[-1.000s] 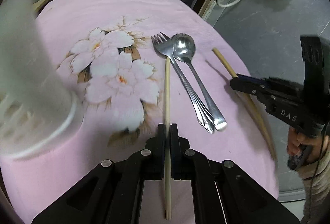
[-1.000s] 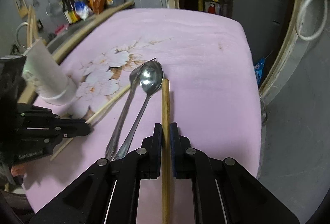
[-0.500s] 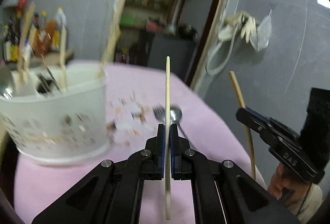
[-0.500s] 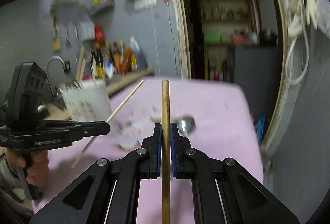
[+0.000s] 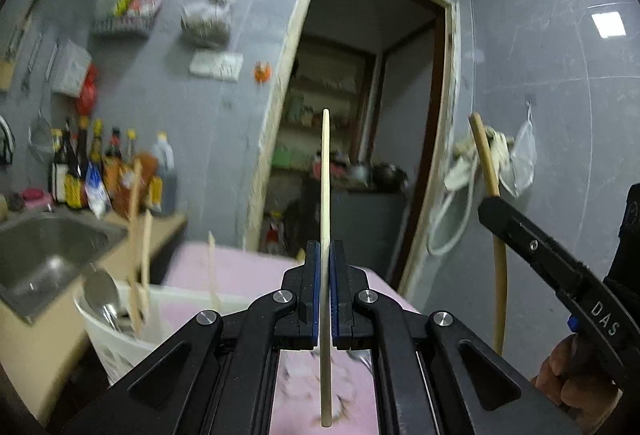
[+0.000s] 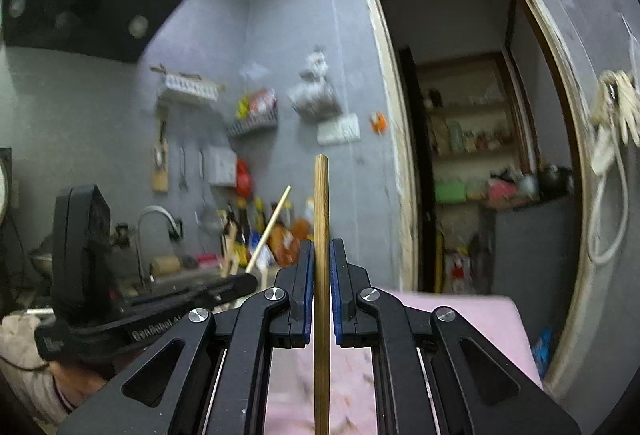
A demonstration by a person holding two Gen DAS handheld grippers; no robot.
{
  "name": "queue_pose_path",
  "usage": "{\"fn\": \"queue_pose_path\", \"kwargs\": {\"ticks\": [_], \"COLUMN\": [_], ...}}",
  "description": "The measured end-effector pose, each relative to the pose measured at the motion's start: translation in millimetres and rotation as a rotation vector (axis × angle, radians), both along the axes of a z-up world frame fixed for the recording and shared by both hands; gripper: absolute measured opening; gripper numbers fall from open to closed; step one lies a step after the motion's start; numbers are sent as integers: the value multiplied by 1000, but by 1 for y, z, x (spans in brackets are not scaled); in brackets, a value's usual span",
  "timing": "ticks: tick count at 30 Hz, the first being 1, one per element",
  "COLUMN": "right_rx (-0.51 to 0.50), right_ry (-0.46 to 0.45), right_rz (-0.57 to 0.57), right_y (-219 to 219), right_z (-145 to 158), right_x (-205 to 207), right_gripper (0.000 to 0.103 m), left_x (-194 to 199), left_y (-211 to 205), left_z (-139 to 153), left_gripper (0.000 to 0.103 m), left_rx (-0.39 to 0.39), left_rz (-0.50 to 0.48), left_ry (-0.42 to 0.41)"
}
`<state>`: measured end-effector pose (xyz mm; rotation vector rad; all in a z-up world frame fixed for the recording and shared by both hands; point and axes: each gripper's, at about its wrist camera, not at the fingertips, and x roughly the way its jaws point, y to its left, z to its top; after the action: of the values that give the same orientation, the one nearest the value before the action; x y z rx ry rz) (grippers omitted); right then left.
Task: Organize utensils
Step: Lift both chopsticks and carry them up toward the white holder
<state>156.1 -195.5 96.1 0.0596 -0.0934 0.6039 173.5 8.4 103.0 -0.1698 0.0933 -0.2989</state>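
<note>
Both grippers are raised and point toward the kitchen wall and doorway. The left gripper (image 5: 325, 259) has its jaws clamped on a pale chopstick (image 5: 325, 171), which stands upright between the blue pads with its tip in front of the doorway and its lower end hanging over the pink cloth (image 5: 248, 267) on the tabletop. The right gripper (image 6: 321, 259) has its jaws clenched on a darker bamboo chopstick (image 6: 321, 203), also upright. Seen from the left wrist, that bamboo stick rises at the right, just in front of the wall. Low on the left sits a white utensil basket (image 5: 116, 339) on the pink cloth, already holding a spoon (image 5: 102, 295) and several wooden sticks, blurred. Beside it lies a steel sink (image 5: 48, 251), with sauce bottles (image 5: 104, 175) behind.
</note>
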Motion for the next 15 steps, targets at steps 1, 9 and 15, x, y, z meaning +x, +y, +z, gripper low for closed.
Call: {"fn": "queue_pose_path", "kwargs": {"ticks": [1, 9, 15], "right_rx": [3, 77, 171], "right_ry": [-24, -127, -179], "right_rz": [7, 100, 124], "right_y": [4, 45, 68], "right_z": [4, 38, 46], "right_x": [0, 16, 35], "right_gripper": [5, 5, 5], "left_x": [1, 3, 12], "left_y": [3, 61, 116], "left_z": [4, 29, 39], "left_gripper": [2, 2, 2], "left_rx": [0, -99, -219], "left_rz": [8, 43, 119], "left_ry": [-17, -110, -139]}}
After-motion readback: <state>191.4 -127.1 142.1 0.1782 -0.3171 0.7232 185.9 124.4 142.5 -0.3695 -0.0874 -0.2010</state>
